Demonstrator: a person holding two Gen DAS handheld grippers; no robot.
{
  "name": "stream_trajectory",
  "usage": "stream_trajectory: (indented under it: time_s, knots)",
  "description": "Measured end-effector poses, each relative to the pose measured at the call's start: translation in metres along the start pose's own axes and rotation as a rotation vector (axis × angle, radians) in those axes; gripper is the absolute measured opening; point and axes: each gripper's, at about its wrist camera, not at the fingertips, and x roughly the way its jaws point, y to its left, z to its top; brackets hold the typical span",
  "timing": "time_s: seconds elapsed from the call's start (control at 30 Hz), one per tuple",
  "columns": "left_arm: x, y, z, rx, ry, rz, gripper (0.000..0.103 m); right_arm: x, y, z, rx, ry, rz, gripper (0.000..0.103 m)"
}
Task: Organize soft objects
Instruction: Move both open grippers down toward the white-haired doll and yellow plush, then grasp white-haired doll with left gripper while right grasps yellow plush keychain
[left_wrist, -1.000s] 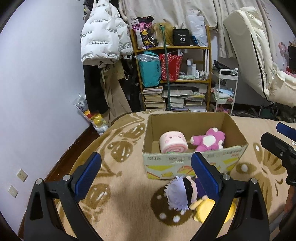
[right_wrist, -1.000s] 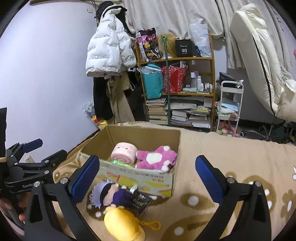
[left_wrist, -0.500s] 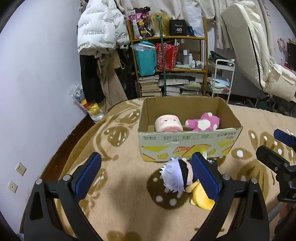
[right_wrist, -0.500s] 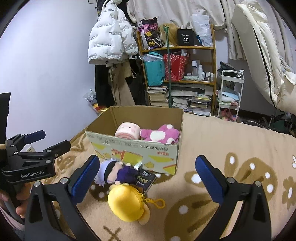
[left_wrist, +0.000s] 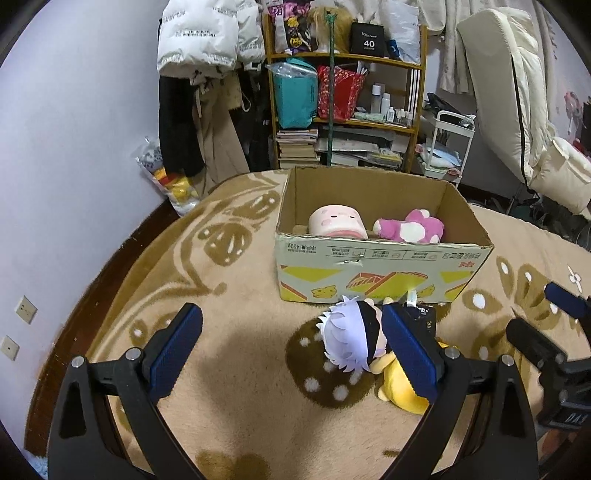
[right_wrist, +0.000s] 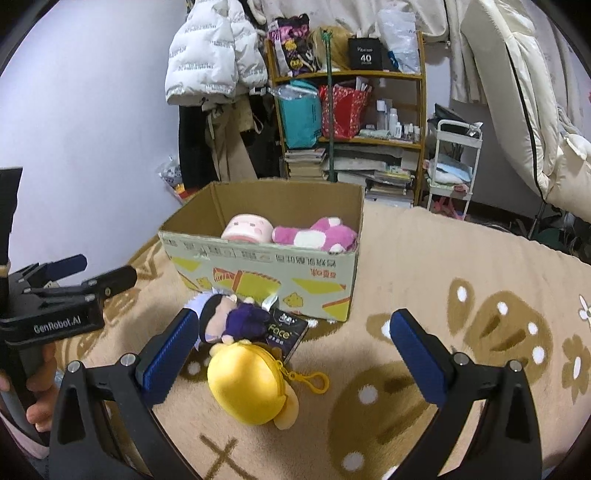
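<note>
A cardboard box (left_wrist: 376, 275) (right_wrist: 258, 273) stands on the patterned blanket and holds a pink roll plush (left_wrist: 336, 221) (right_wrist: 247, 229) and a magenta plush (left_wrist: 410, 229) (right_wrist: 314, 234). In front of it lie a white-haired doll (left_wrist: 349, 341) (right_wrist: 229, 319), a yellow plush with a clip (right_wrist: 247, 382) (left_wrist: 402, 387) and a black packet (right_wrist: 286, 332). My left gripper (left_wrist: 291, 350) is open, low over the blanket, its right finger against the doll. My right gripper (right_wrist: 291, 350) is open, with the yellow plush between its fingers.
Behind the box stand a loaded wooden shelf (left_wrist: 347, 92), hanging coats (left_wrist: 203, 55), a white cart (left_wrist: 447, 144) and a tilted mattress (left_wrist: 517, 103). The blanket's edge and dark wooden rim (left_wrist: 122, 258) lie at left by the wall.
Both grippers have drawn back from the box and dropped lower toward the toys in front of it. The toys have not moved and both grippers stay open.
</note>
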Motion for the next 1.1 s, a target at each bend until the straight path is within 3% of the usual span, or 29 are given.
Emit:
stream_trajectory:
  time_s: [0.47,1.1]
  knots:
    - [0.047,-0.003,-0.001,-0.055,0.092,-0.079,0.097,0.05,0.007,-0.014,-0.002,0.167,0.011,0.103]
    - [0.098,-0.021,-0.017,-0.073,0.255,-0.17,0.097,0.091,0.022,-0.03,-0.032,0.294,0.054,0.103]
